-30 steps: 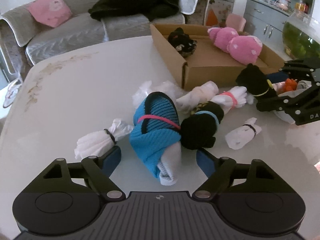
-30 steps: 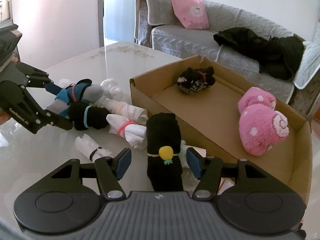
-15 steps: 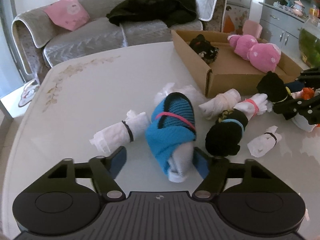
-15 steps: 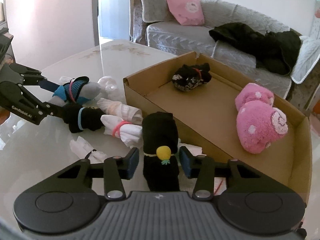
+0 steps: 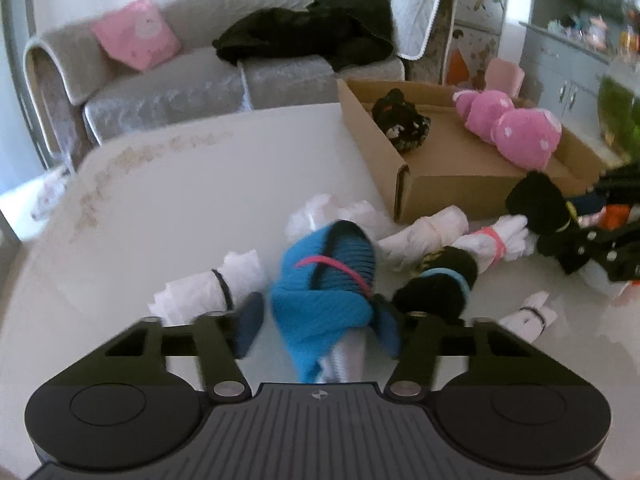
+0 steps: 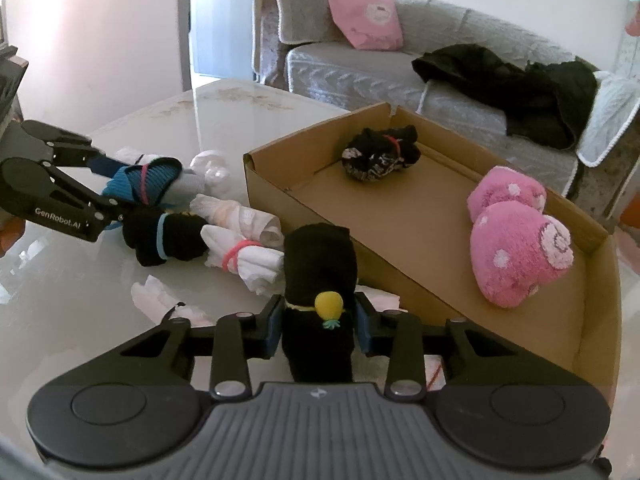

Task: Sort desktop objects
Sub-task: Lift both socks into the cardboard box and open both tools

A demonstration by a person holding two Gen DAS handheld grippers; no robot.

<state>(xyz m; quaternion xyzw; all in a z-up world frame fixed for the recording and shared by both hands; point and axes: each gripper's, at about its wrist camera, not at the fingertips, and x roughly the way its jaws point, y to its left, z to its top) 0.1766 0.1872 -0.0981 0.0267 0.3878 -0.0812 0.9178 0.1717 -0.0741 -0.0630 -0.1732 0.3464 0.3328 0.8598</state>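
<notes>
A: What is seen at the left gripper (image 5: 316,326)?

B: Its jaws are closing, with the blue sock roll (image 5: 324,280) between them. The right pad is laid against the roll's side, while a sliver of space seems to be left at the left pad; blur makes that uncertain. The roll is bound with a pink band and is set on the white counter (image 5: 180,200).

A: And the right gripper (image 6: 318,322)?

B: Its jaws are closing too, and the black sock roll with the yellow pineapple charm (image 6: 320,276) is pressed between both pads. The roll is found just outside the near wall of the cardboard box (image 6: 400,216).

A: What is kept in the box?

B: A black patterned sock bundle (image 6: 380,154) is seen near the far corner, and a pink fluffy pair (image 6: 516,240) towards the right end.

A: What else is left on the counter?

B: A black roll with a light-blue band (image 6: 168,234) is lying just beside the blue one, touching a white roll with a pink band (image 6: 244,258). Another white roll with a dark band (image 5: 208,290) is seen left of the blue roll, and a small white one (image 5: 528,316) lies apart to the right.
</notes>
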